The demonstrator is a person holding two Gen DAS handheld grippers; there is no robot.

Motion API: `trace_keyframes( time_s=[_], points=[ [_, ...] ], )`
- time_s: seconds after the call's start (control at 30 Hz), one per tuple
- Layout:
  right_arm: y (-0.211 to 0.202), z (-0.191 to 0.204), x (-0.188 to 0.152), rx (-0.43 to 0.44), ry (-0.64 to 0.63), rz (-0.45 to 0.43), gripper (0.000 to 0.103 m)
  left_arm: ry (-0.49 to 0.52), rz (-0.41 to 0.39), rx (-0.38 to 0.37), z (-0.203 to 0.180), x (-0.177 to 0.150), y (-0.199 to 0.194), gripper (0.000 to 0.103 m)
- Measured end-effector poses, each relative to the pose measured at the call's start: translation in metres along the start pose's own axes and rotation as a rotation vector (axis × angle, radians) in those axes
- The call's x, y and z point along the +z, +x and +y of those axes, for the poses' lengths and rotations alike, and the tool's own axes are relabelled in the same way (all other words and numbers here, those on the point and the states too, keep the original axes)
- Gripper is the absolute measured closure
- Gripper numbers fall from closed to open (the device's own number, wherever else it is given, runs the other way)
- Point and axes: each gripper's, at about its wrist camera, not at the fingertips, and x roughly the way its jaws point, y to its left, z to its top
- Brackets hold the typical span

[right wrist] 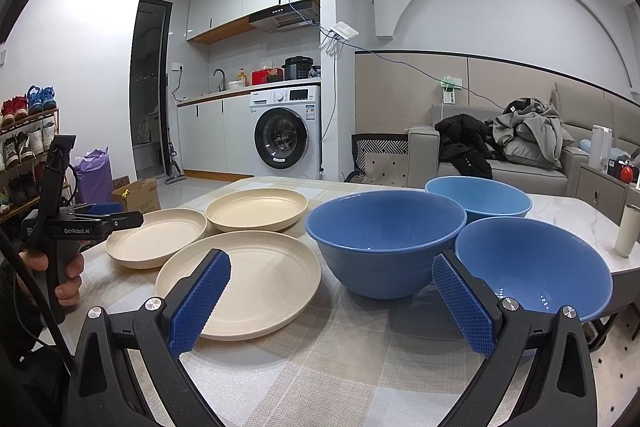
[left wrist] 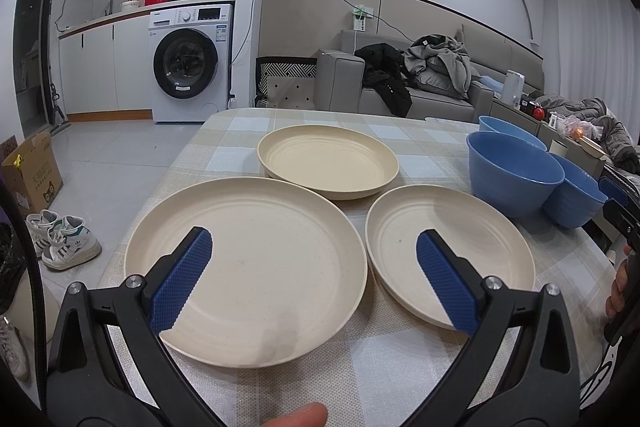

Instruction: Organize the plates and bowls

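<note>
Three cream plates lie apart on the checked tablecloth: a near left plate [left wrist: 256, 267], a near right plate [left wrist: 448, 247] and a far plate [left wrist: 328, 161]. To their right stand three blue bowls: a big middle bowl [left wrist: 514, 169], a far bowl [left wrist: 508, 131] and a near bowl [left wrist: 578, 195]. My left gripper [left wrist: 314, 241] hangs open above the two near plates, holding nothing. My right gripper [right wrist: 330, 263] is open and empty, low over the table between the nearest plate [right wrist: 248, 283] and the near bowl [right wrist: 536, 267]. The middle bowl [right wrist: 384, 239] sits just ahead of it.
The table [right wrist: 560, 211] has a bare marble strip at the right with a white cup [right wrist: 628, 231]. In the right wrist view a hand holds the left gripper body [right wrist: 76, 223] at the table's left edge. Shoes [left wrist: 68, 239] and a cardboard box [left wrist: 34, 167] sit on the floor at left.
</note>
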Motion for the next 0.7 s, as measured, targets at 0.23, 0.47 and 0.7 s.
trace_keyframes(
  time_s=[0.23,0.47,0.7],
  points=[
    [-0.0001,-0.0006,0.0001,0.001,0.001,0.001,0.000,0.000,0.000,0.000,0.0000,0.0000,0.0001,0.001],
    [0.0000,-0.0012,0.0000,0.001,0.003,0.000,0.000,0.000,0.000,0.000,-0.0001,0.0000,0.0001,0.001],
    [-0.0014,0.0028,-0.0015,0.003,0.006,0.001,0.000,-0.001,0.000,0.000,-0.0001,-0.0002,0.0003,0.001]
  ],
)
